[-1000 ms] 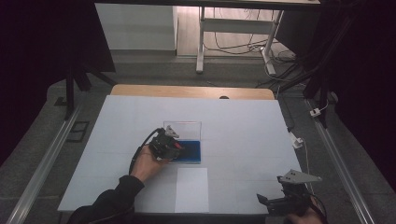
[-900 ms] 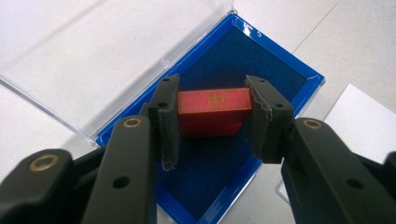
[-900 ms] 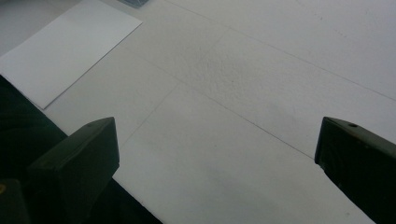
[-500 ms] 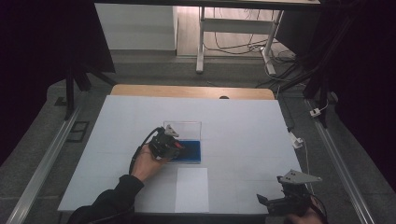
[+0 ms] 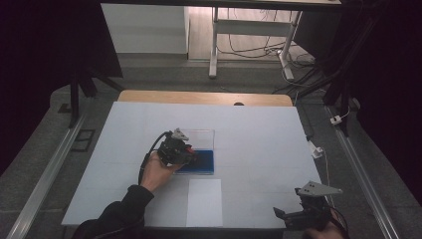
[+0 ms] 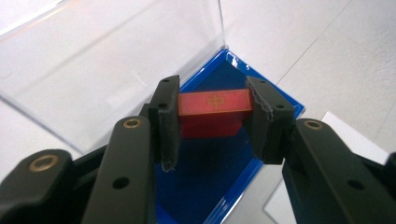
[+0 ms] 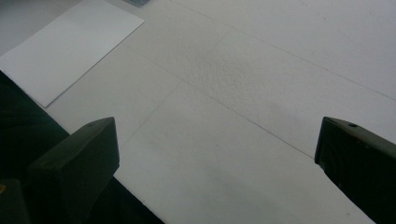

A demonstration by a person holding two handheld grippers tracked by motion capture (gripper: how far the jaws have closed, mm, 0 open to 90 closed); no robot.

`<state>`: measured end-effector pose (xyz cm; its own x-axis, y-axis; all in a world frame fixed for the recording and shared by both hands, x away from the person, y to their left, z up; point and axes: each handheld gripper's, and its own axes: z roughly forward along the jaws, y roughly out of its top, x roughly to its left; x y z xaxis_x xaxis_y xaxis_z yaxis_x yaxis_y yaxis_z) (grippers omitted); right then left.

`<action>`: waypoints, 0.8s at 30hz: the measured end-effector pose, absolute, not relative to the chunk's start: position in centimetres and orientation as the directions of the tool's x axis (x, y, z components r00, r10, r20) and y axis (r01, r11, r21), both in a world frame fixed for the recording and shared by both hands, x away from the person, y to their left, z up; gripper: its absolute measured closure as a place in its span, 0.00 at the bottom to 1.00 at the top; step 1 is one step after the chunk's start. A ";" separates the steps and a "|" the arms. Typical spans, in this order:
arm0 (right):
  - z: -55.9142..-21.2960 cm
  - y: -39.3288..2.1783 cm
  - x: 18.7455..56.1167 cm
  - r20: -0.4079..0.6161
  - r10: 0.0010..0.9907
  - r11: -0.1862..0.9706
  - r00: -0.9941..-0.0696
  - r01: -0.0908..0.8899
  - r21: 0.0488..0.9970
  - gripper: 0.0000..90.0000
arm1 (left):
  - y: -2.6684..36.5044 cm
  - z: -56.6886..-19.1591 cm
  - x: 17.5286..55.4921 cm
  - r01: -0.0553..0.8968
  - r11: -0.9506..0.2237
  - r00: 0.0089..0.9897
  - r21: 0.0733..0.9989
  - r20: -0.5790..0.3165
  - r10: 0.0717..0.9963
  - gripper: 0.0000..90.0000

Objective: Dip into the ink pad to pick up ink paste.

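A red block (image 6: 214,111) with a gold mark on its top face is clamped between the pads of my left gripper (image 6: 213,122), which is shut on it. It hangs just above the blue floor of a clear-walled box (image 6: 205,186). From the high view the left gripper (image 5: 191,155) sits over the left part of that blue-bottomed box (image 5: 204,160), held by a hand in a dark sleeve. My right gripper (image 5: 293,215) rests near the table's front right edge, and in the right gripper view its jaws stand wide apart over bare white table (image 7: 243,116).
A white sheet of paper (image 5: 204,201) lies in front of the box, also seen at the upper left as a paper sheet (image 7: 65,51) in the right gripper view. The box's clear wall (image 6: 93,70) rises close behind the block. The table's front edge (image 7: 88,158) is near the right gripper.
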<state>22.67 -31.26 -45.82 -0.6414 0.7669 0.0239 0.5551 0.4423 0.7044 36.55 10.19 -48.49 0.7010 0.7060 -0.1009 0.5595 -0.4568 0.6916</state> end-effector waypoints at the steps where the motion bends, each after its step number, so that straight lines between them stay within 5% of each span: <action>1: -45.8 -31.3 22.7 0.024 0.767 0.443 -0.642 0.556 0.704 0.00 | 10.1 -48.5 36.5 0.557 -0.456 0.702 0.694 -0.101 0.704 0.65; 24: -45.8 -31.2 22.7 0.019 0.763 0.452 -0.646 0.555 0.699 0.00 | 8.4 -49.6 36.8 0.550 -0.510 0.719 0.661 -0.065 0.692 0.65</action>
